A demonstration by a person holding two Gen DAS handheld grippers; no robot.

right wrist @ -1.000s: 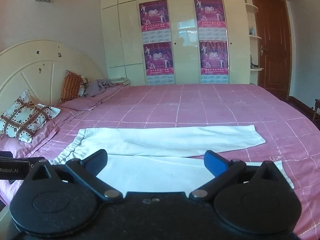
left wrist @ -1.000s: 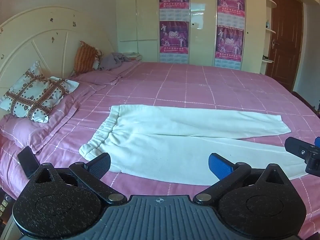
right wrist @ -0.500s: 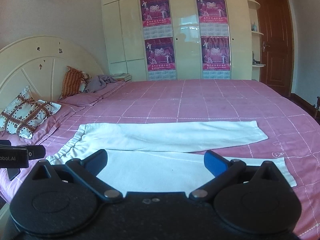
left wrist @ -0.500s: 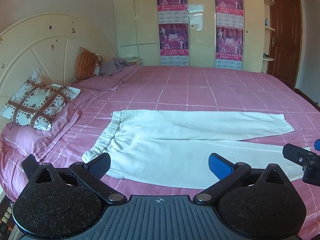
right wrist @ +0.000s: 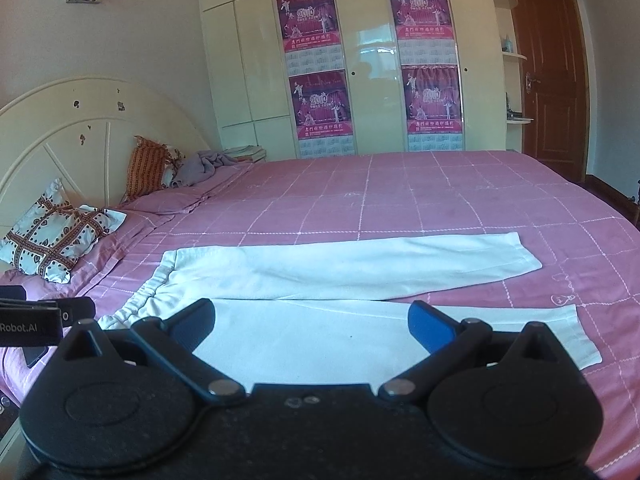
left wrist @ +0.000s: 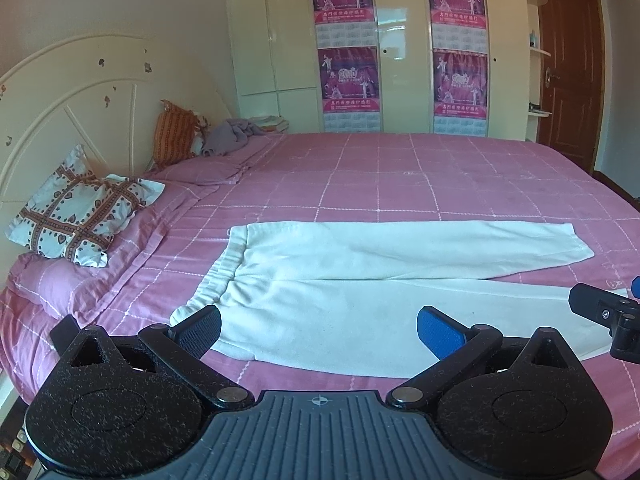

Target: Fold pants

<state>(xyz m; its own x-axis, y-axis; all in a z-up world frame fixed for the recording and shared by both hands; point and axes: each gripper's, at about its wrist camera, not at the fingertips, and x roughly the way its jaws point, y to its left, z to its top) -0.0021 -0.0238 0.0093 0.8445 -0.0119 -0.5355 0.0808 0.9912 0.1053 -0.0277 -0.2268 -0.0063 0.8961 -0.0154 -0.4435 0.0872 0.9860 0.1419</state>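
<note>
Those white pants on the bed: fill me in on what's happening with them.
A person holds a two-finger gripper in each hand and is about to fold the white pants, which lie spread flat on the pink checked bedspread, waistband toward the headboard, legs side by side. Nothing is folded yet. The left gripper is open near the waistband end; the right gripper is open over the near leg. Neither grips the fabric.

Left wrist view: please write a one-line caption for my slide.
Open left gripper above white pants lying flat on a pink bed.
</note>
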